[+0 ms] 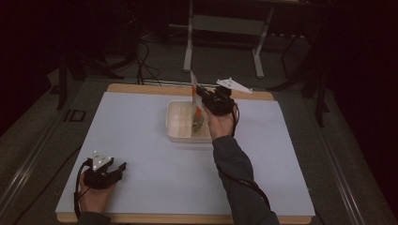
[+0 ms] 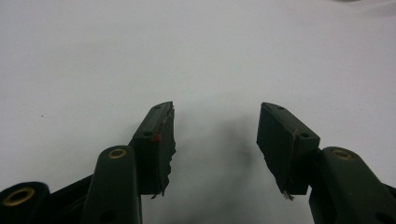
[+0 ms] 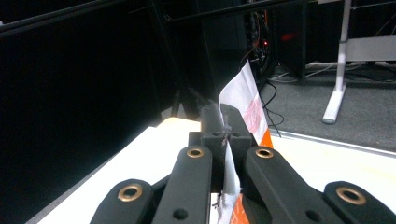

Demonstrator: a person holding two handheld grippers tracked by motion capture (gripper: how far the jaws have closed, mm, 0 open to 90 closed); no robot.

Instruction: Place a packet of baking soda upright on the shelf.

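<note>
My right gripper [image 1: 201, 92] hangs over the far middle of the table, shut on a thin white packet [image 1: 193, 80] with orange and red print. The packet stands upright between the pads and sticks out above and below them. In the right gripper view the packet [image 3: 245, 100] rises past the closed fingertips [image 3: 212, 116]. Directly below it sits a clear plastic compartment box [image 1: 177, 119]; a small greyish item lies in its right part, and I cannot tell what it is. My left gripper [image 1: 121, 168] rests near the front left of the table, open, and in the left gripper view its jaws [image 2: 217, 135] hold nothing.
The white table mat [image 1: 141, 154] has a wooden edge at front and back. Behind the table stand a metal desk frame [image 1: 256, 51], loose cables on the floor and dark stands at both sides.
</note>
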